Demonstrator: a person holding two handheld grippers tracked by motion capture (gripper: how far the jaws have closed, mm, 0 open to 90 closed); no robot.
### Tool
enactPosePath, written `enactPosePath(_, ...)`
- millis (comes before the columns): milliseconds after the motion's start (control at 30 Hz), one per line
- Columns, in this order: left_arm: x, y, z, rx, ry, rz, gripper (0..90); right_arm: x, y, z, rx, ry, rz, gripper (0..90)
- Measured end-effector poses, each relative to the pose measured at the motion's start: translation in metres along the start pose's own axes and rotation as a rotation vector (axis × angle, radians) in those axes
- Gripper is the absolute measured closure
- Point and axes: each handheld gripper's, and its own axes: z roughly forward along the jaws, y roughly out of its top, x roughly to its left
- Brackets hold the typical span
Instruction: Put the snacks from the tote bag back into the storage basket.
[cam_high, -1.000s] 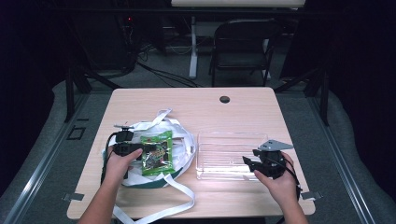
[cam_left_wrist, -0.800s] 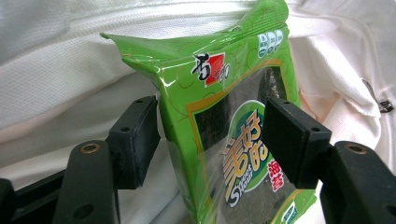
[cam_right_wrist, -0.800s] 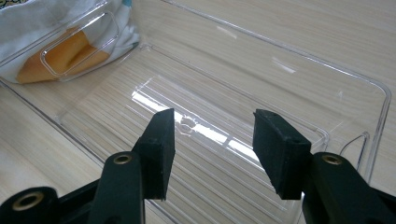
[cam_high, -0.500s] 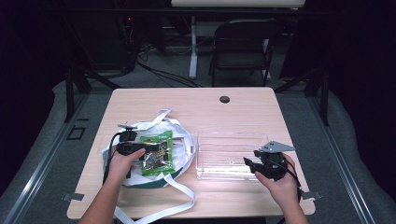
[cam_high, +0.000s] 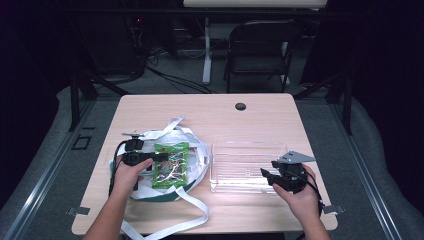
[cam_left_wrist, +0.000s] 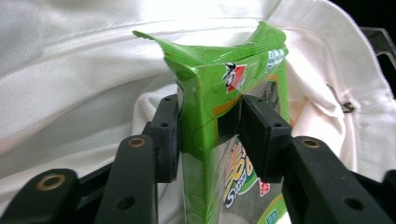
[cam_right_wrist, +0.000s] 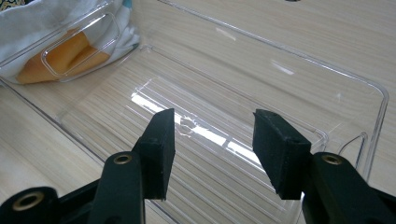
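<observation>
A green snack packet (cam_high: 171, 164) lies on a white cloth bag (cam_high: 197, 150) at the table's left. My left gripper (cam_high: 159, 158) is shut on the packet's edge; in the left gripper view the packet (cam_left_wrist: 219, 116) is pinched between both pads (cam_left_wrist: 169, 135). A clear plastic tray (cam_high: 245, 165) sits to the right of the bag. My right gripper (cam_high: 266, 175) hovers at the tray's near right side, open, with nothing between its fingers (cam_right_wrist: 161, 149). The tray's bare ribbed floor (cam_right_wrist: 210, 140) lies beyond them.
The bag's white straps (cam_high: 170, 222) trail toward the table's front edge. A round cable hole (cam_high: 240, 106) sits at the table's far side. A dark chair (cam_high: 260, 50) stands behind the table. Bare wood surrounds the tray.
The left gripper has shifted slightly right at the packet. The right gripper stays at the tray's near right corner, barely moved.
</observation>
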Motion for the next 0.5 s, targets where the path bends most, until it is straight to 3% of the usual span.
enactPosePath(500,-0.006,0.000,-0.015,-0.023,-0.065,0.054,66.4,-0.001,0.002,0.004,0.001,0.006,-0.002,49.0)
